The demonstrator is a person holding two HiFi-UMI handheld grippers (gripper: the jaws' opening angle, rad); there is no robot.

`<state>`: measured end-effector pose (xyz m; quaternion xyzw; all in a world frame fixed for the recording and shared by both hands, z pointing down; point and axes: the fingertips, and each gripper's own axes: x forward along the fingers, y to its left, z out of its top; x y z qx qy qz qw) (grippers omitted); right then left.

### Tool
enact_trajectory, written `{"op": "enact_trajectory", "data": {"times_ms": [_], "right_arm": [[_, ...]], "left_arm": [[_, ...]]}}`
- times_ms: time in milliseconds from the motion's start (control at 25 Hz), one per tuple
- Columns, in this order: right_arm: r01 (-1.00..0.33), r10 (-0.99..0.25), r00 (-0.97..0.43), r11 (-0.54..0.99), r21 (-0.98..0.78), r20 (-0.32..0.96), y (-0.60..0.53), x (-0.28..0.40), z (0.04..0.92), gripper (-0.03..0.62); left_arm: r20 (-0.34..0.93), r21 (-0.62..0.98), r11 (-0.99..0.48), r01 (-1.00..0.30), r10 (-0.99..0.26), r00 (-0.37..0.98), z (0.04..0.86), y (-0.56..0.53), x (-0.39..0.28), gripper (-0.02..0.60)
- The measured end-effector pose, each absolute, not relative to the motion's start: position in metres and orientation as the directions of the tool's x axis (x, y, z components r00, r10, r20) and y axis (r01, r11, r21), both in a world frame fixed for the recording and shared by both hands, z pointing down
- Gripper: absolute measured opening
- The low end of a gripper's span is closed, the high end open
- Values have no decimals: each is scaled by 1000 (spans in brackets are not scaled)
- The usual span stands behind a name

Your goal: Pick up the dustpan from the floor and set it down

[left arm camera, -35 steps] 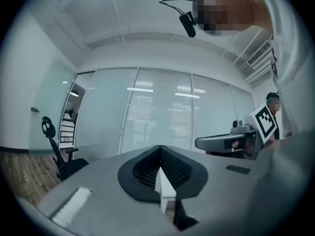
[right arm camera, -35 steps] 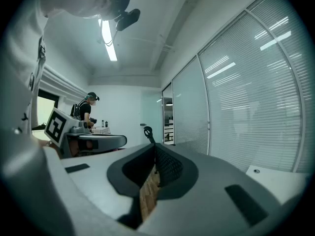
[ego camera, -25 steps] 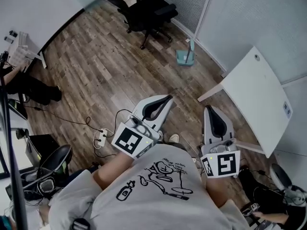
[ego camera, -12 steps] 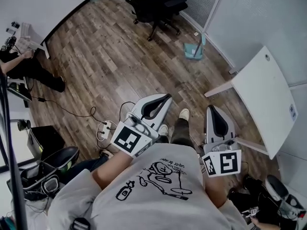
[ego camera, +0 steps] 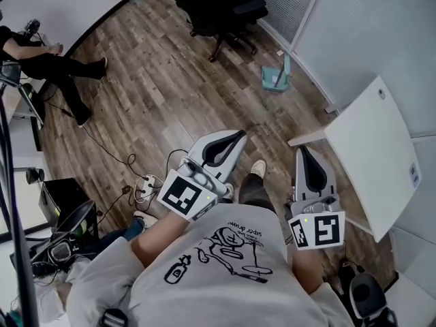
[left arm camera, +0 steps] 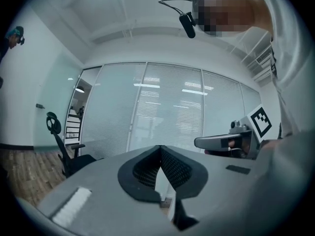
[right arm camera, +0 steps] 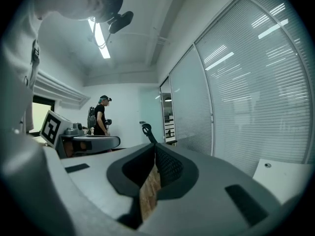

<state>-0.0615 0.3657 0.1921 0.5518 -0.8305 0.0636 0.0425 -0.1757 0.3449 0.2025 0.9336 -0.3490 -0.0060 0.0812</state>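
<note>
The left gripper (ego camera: 238, 137) and right gripper (ego camera: 302, 151) were both clenched and empty. The teal dustpan (ego camera: 274, 78) lay on the floor (ego camera: 157, 94) well ahead of them.

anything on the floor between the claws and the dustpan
Nothing visible. Bare wood floor runs from the left claw and right claw to the dustpan; the office chair and white table stand off to either side.

An office is showing: a swivel chair (ego camera: 221, 9) is standing well ahead of the left tool (ego camera: 238, 138), blind-covered glass partitions (left arm camera: 167, 112) running beyond it, a white tabletop (ego camera: 371, 155) sitting beside the right tool (ego camera: 302, 152).
</note>
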Motion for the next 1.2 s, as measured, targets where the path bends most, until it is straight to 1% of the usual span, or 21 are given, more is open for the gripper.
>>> {"op": "enact_trajectory", "data": {"times_ms": [520, 640, 960, 1200], "right_arm": [[-925, -917, -379, 374, -62, 127, 294, 70, 188, 5], [-921, -912, -390, 386, -56, 126, 283, 89, 189, 5], [-913, -904, -408, 400, -84, 127, 264, 104, 191, 5], [-917, -905, -400, 395, -64, 148, 235, 107, 195, 5]], "left_arm": [[53, 128, -763, -634, -633, 772, 193, 274, -41, -5], [55, 129, -757, -641, -640, 767, 190, 264, -20, -5], [89, 129, -744, -656, -650, 755, 199, 246, -6, -5], [74, 138, -751, -646, -643, 763, 200, 213, -2, -5]]}}
